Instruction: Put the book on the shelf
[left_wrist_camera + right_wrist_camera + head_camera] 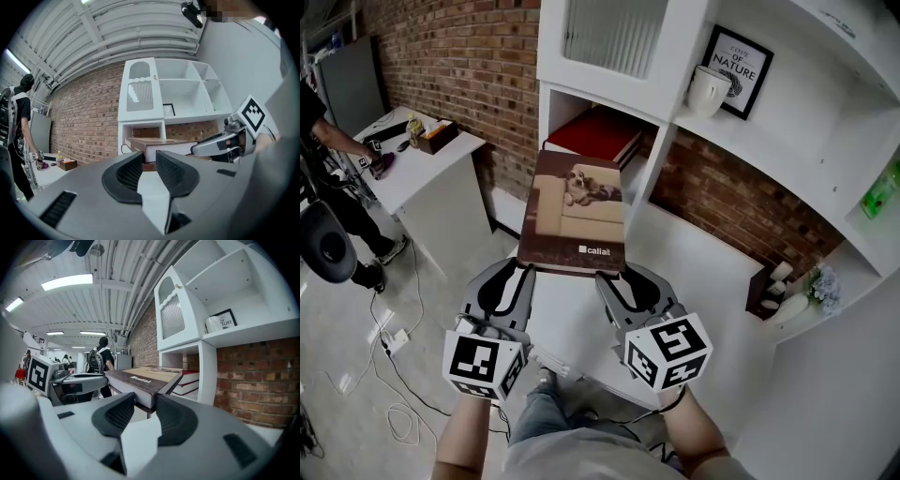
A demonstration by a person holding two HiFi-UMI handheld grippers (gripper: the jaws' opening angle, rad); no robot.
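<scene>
The book (575,214) is flat and thick, with a hard brown cover and pale page edges. On the cover is a picture of a small animal lying on a tan sofa, but I cannot tell what kind of animal it is. The left tool (517,274) is partly open and pinches the book's near left corner between its dark, ribbed pads. The right tool (619,279) is open a bit wider and pinches the near right corner the same way. The book is up in the air, lying almost flat. It is over the smooth white surface (694,281) and right in front of the low open box of the white shelf (609,56). A red book (595,131) lies flat inside that box, and the held book covers its front edge. A round white mug (709,91) and a picture in a black frame (738,58) stand higher up on the shelf. A rough brick wall (459,56) is behind. The tools hide the book's near corners.
</scene>
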